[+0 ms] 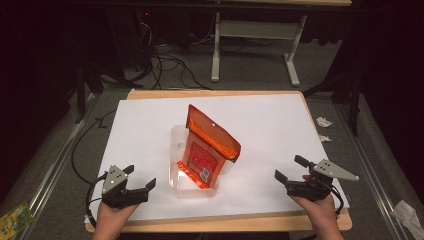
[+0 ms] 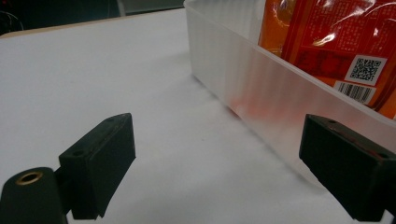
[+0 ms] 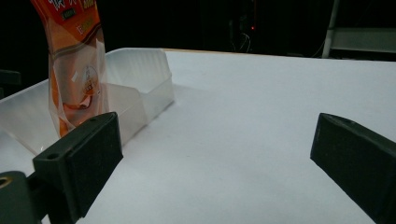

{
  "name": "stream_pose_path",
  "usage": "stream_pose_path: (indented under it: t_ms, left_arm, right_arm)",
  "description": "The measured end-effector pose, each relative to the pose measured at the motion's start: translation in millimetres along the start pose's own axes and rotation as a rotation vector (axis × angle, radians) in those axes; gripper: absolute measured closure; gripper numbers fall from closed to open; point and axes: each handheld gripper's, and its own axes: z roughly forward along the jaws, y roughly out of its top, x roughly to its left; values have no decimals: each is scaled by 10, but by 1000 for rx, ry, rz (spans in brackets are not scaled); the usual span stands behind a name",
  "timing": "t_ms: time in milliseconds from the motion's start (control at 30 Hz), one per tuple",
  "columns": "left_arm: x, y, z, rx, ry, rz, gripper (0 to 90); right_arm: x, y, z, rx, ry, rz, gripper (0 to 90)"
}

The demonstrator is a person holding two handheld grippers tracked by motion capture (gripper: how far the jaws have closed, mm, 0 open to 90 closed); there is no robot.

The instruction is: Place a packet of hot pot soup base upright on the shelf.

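Two sets of tongs are sitting at the near edge of the counter, one per hand, and both are standing wide with nothing between the jaws. The left tongs (image 1: 140, 178) are hanging out by the near left corner, pointing in toward the middle, and the right tongs (image 1: 288, 168) are doing the same from the near right corner.

The thing they're pointing at is an orange snack bag (image 1: 210, 147), which is standing tilted inside a clear plastic bin (image 1: 176, 150) around the middle of the counter, a bit closer to the near edge. The bag's top is leaning toward the far edge and sticking well above the bin's rim.

In the left gripper view the bin wall (image 2: 261, 88) is running right past the jaws, just beside the right-hand one, and the bag (image 2: 336, 42) is showing its barcode and QR sticker over the rim. In the right gripper view the bag (image 3: 74, 60) is standing upright in the bin (image 3: 140, 79), off behind the left-hand jaw, with the white counter surface (image 3: 252, 116) lying between the jaws.

Neither set of tongs is touching the bag or the bin.
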Motion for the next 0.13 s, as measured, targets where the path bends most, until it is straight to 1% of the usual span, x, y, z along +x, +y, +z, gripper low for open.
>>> stream_pose_path:
  t_ms: [133]
  left_arm:
    - [-10,10,-13,-5,-5,11,108]
  right_arm:
    - [4,-2,4,-3,-6,7,26]
